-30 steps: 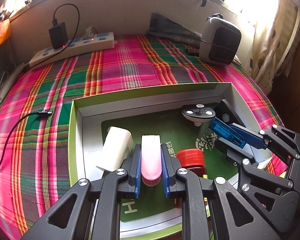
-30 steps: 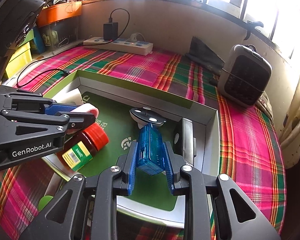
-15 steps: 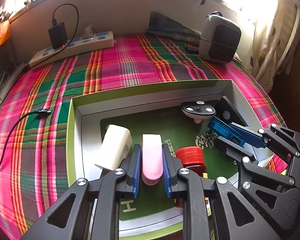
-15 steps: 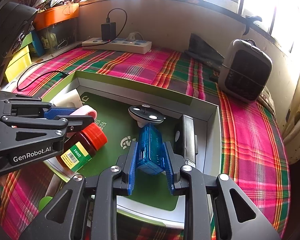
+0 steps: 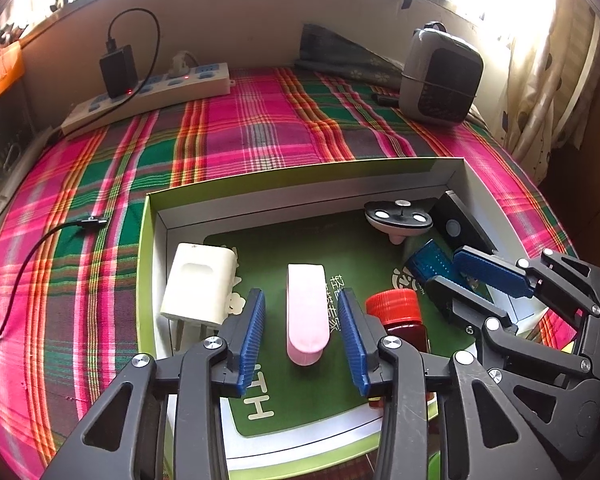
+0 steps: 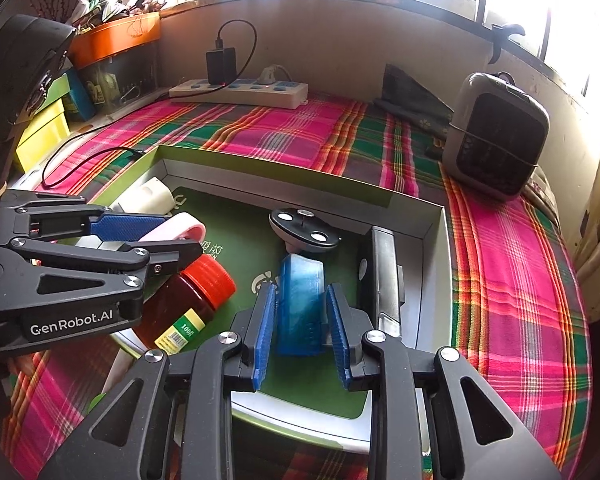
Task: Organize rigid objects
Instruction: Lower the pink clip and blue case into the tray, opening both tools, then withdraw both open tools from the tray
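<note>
a: both sets of jaws have parted since the earlier frames. item 1, left gripper (image 5: 302, 334): spread wide, gaps on either side of the pink case (image 5: 306, 316), which was pinched half a second ago and now lies free on the green mat of the box (image 5: 156, 216).

b: item 2, right gripper (image 6: 302, 330)?

a: also spread, but less. blue pads flank the blue case (image 6: 302, 304) with a narrow gap each side; it rests on the mat, no longer clamped.

b: reason for placement?

a: judged: both items are set down inside the box as their sorted spots, side by side with what is already there, and the jaws are opened to release them.

b: orientation, item 1.

a: pink case lies flat, long axis running 6 to 12 o'clock in the left wrist view, rounded end toward 6, square end toward 12. white charger (image 5: 198, 284) sits at its 9 o'clock, red-capped jar (image 5: 396, 312) at its 3 o'clock, lying on its side.

b: item 2.

a: blue case long axis also runs 6 to 12 in the right wrist view, far end just beside the round black-topped gadget (image 6: 304, 230) at 12. black flat device (image 6: 382, 268) stands on edge against the wall at 3 o'clock.

b: outside the box?

a: power strip (image 5: 148, 94) at 11 o'clock, grey heater (image 5: 440, 80) at 1 o'clock, on the plaid cloth.
</note>
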Tool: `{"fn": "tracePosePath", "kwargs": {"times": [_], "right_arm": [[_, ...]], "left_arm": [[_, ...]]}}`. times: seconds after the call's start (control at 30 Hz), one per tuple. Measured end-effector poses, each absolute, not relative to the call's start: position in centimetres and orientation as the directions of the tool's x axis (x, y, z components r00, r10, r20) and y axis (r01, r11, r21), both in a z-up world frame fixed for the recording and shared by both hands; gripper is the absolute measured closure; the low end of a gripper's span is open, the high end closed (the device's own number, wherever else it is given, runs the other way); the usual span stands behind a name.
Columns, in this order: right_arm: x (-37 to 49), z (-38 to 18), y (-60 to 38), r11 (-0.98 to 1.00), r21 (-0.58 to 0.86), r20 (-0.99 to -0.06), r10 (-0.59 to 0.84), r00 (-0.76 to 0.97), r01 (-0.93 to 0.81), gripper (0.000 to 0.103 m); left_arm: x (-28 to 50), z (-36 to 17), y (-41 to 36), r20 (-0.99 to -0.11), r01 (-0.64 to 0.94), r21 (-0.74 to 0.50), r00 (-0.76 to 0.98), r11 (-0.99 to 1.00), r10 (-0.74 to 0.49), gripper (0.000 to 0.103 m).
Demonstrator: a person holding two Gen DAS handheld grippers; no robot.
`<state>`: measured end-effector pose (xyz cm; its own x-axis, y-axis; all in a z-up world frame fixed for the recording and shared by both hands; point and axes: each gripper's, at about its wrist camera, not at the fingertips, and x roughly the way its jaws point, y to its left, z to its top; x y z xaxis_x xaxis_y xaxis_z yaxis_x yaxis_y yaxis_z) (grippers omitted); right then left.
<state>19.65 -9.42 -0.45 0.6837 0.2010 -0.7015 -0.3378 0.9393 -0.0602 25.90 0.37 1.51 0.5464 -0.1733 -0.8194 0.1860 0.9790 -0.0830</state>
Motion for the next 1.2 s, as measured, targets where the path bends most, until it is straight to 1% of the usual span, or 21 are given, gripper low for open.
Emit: {"fn": "tracePosePath", "kwargs": {"times": [0.47,0.57,0.67,0.73,0.87,0.93,1.03,1.2], "right_arm": [[18.6,-0.1,-9.5,0.946,-0.046,-0.678,0.207,0.705,-0.321,0.075],[18.2,0.0,-9.6,0.948,-0.036,-0.672,0.212,0.709,-0.317,0.074],[17.7,0.1,-9.7,0.952,-0.037,-0.665,0.204,0.719,-0.305,0.074],[17.3,0.3,-9.8,0.954,-0.031,-0.658,0.206,0.724,-0.3,0.074],[16.5,0.5,-10.1,0.958,-0.026,-0.647,0.202,0.735,-0.285,0.074],[16.1,0.6,-10.3,0.961,-0.021,-0.642,0.199,0.74,-0.276,0.074],[15.4,0.8,-10.7,0.964,-0.013,-0.634,0.198,0.748,-0.265,0.073],[14.2,1.2,-11.0,0.966,-0.002,-0.62,0.201,0.758,-0.257,0.073]], "left_arm": [[24.5,2.2,0.4,-0.807,0.169,-0.061,0.571,0.984,-0.148,0.065],[23.6,2.7,0.5,-0.794,0.163,-0.033,0.595,0.986,-0.125,0.065],[22.9,3.1,0.8,-0.787,0.161,-0.058,0.6,0.985,-0.144,0.065],[22.2,3.4,0.7,-0.778,0.153,-0.034,0.617,0.988,-0.123,0.065],[20.8,4.1,0.9,-0.758,0.146,-0.04,0.64,0.988,-0.125,0.065],[20.0,4.3,0.8,-0.745,0.135,-0.006,0.661,0.991,-0.095,0.065],[19.4,4.3,1.0,-0.745,0.143,-0.036,0.655,0.989,-0.122,0.065],[18.0,4.5,1.2,-0.737,0.13,-0.038,0.666,0.991,-0.116,0.065]]}}
